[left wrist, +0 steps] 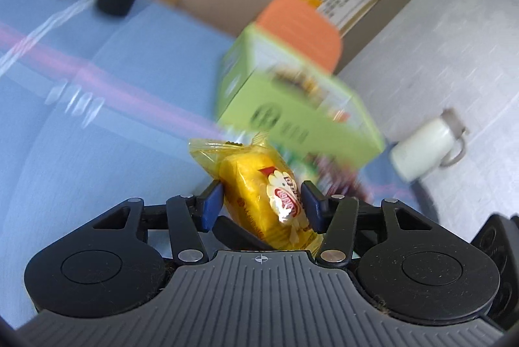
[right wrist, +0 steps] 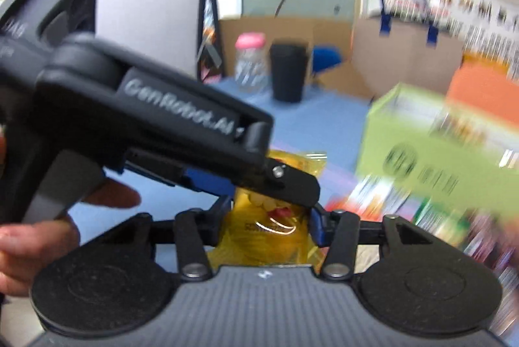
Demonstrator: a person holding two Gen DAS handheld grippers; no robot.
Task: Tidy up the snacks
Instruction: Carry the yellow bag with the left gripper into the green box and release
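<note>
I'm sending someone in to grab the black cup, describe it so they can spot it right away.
Start at the blue tablecloth and look to its far edge, in front of the brown cardboard. Two containers stand side by side there; the black cup is the right one in the right wrist view. It is dark and opaque, unlike the clear pink-lidded bottle beside it.

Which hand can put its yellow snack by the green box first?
Probably the left. The left gripper grips its yellow snack with the green box straight ahead, and it reaches across in front of the right gripper.
</note>
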